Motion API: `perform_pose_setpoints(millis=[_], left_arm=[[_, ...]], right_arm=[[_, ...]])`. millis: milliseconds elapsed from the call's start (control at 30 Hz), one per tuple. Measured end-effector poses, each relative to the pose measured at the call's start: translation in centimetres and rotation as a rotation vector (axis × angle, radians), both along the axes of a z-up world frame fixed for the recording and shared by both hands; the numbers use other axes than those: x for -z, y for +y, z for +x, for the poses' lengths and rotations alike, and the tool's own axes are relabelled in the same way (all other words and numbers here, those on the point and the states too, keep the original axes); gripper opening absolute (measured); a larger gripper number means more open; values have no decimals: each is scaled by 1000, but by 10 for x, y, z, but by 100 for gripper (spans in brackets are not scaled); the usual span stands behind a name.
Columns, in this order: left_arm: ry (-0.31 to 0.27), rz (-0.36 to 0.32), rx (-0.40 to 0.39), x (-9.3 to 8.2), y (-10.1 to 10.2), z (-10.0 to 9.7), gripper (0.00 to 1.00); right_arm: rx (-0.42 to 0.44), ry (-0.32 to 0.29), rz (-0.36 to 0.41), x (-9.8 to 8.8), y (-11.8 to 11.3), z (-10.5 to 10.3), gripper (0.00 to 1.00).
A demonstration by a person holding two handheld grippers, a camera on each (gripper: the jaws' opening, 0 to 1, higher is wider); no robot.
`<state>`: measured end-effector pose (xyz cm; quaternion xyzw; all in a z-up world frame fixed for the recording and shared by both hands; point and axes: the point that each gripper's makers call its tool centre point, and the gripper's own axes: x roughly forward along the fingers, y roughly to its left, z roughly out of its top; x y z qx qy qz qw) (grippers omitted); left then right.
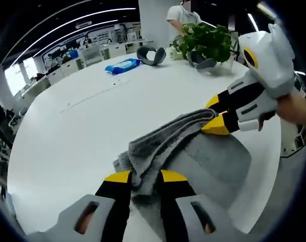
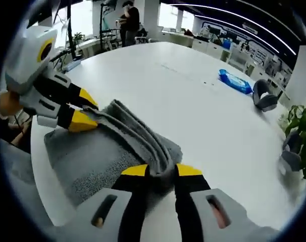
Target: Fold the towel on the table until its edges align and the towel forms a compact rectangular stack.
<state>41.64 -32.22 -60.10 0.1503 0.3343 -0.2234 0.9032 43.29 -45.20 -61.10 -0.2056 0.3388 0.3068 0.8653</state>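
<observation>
Evidently mid-fold, the grey towel [image 1: 193, 151] lies on the white table [image 1: 92, 126] with a flat layer beneath and a bunched ridge lifted between the left claw [image 1: 144, 177] and right claw [image 2: 160, 170], each clenched on an end, edges not yet aligned.

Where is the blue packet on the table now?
In the left gripper view the blue packet lies at the table's far side, left of a grey neck pillow.

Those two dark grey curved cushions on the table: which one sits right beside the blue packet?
The neck pillow lying in the open next to the blue packet; the other pillow is tucked under the potted plant.
</observation>
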Motion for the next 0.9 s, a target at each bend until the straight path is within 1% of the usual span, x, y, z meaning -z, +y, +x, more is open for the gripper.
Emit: perform_pose_setpoints(millis=[33,100,167,200,233,267,367,400,433,467,533,567,600,667,700,767,800,833,867,900], left_arm=[[-17,-6,-2,-4,1,-1,25],[-26,-22,-9,-11,3,-6,25],[-36,-28,3,-15,2,-13,25],[-53,-22,16,-18,1,-17,24],[-57,-19,19,-18,1,-18,24],[-67,-12,25,-19,1,-22,23],[-38,-28,43,-14,-2,-34,22],[-10,-36,50,-7,-4,-42,21],[-2,-34,51,-5,-4,-44,20],[24,-29,63,3,-6,-51,18],[54,-11,80,14,-9,-58,17],[59,3,87,18,-9,-60,15],[60,25,100,21,-10,-61,12],[61,37,111,23,-12,-61,10],[64,41,112,23,-13,-60,9],[95,43,128,28,-16,-63,2],[104,52,125,31,-16,-64,1],[123,78,131,39,-15,-65,1],[123,89,138,42,-15,-66,1],[97,102,148,42,-16,-64,1]], right_arm=[[-8,-48,4,-8,1,1,18],[-14,-95,-3,-18,1,-1,18],[-18,-116,-7,-24,3,-7,18],[-15,-125,-3,-26,3,-9,18],[-12,-144,1,-30,4,-12,17],[-13,-150,6,-31,5,-15,16],[-10,-162,15,-33,8,-28,15],[-9,-161,26,-32,9,-31,14],[-6,-149,37,-30,11,-35,12],[-3,-137,48,-29,13,-40,9],[-11,-104,41,-19,17,-49,4],[-6,-87,34,-14,17,-53,0],[-8,-78,29,-10,18,-56,0],[-6,-52,22,-1,19,-62,0],[-4,-29,23,5,21,-66,0],[-1,11,4,17,22,-71,0],[4,18,-9,21,21,-73,0],[3,19,-16,25,22,-73,0],[5,20,-15,26,23,-74,0],[20,26,-22,27,23,-73,0]])
